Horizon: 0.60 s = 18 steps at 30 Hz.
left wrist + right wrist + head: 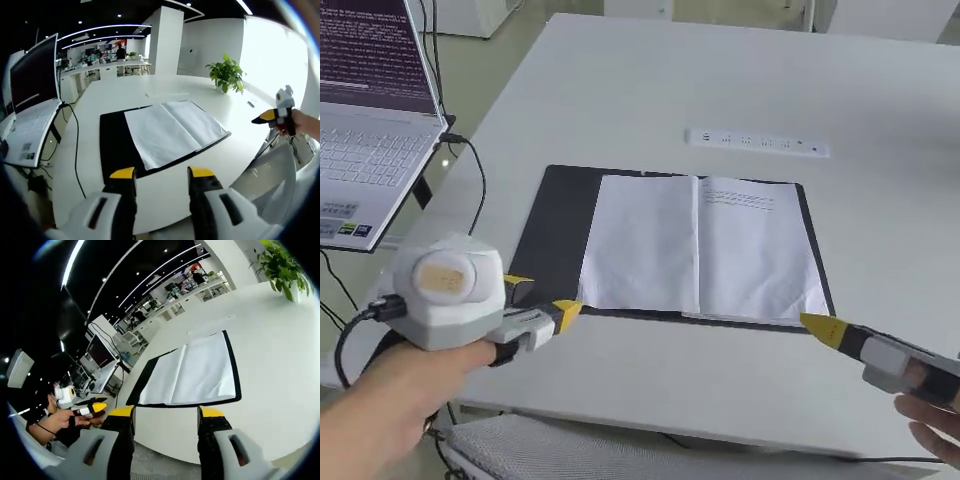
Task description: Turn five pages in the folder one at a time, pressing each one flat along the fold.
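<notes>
Writing: the right page carries a few lines of small dark print near its top, too small to read. The left page is blank. The laptop screen shows pale text on dark purple, and there are stickers on its palm rest; none of it is legible.

Folder: lies open and flat on the white counter, close to its near edge. The cover is matt black, showing as a broad strip left of the sheets and a thin border on the right. The sheets are white paper, smooth, with faint creasing toward the lower right corner. The fold runs down the middle.

Left claw: yellow tips, grey body, jaws spread, nothing between them. It is held just off the folder's near left corner.

Right claw: yellow tip near the folder's near right corner; the right gripper view shows its jaws spread and empty.

Also on the counter: a long white power strip beyond the folder. The laptop stands to the left.
</notes>
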{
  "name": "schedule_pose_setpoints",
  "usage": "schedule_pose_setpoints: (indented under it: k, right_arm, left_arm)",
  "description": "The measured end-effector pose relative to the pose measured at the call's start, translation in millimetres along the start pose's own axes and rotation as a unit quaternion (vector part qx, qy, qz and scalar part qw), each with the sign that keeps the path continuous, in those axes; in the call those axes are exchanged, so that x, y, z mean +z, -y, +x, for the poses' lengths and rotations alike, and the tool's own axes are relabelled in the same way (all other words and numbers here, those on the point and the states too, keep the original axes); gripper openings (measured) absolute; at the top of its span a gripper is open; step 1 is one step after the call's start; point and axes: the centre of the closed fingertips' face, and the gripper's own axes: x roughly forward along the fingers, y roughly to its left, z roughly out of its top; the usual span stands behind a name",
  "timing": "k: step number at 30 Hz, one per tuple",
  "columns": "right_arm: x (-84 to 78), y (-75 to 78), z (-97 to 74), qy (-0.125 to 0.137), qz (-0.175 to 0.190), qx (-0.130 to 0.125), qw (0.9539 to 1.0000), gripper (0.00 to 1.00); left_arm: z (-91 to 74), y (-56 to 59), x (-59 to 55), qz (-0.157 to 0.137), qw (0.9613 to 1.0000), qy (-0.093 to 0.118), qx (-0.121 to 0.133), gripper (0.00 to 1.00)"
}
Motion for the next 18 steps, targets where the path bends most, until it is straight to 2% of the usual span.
schedule_pose_setpoints:
  k: [3, 5, 9, 13, 18]
  right_arm:
    - [4.4, 7.7, -11.3, 0.014, 0.003, -0.018, 0.9997, 0.49]
    - [7.6, 12.0, -18.5, 0.028, 0.006, -0.029, 0.9992, 0.52]
    - [9.6, 17.1, -30.9, 0.045, 0.018, -0.040, 0.9980, 0.52]
    - [9.2, 20.1, -40.6, 0.050, 0.009, -0.050, 0.9975, 0.52]
    - [10.6, 24.8, -45.9, 0.056, 0.009, -0.057, 0.9968, 0.50]
  left_arm:
    - [-11.1, 2.3, -0.5, -0.004, 1.0000, -0.005, -0.001, 0.45]
    - [-19.1, 3.5, -3.8, -0.001, 0.9999, -0.017, -0.002, 0.46]
    - [-31.6, 4.8, -6.2, 0.006, 0.9999, -0.016, 0.001, 0.48]
    - [-40.1, 9.1, -6.1, 0.010, 0.9998, -0.017, -0.005, 0.51]
    - [-44.6, 7.0, -1.0, 0.018, 0.9997, -0.013, 0.001, 0.50]
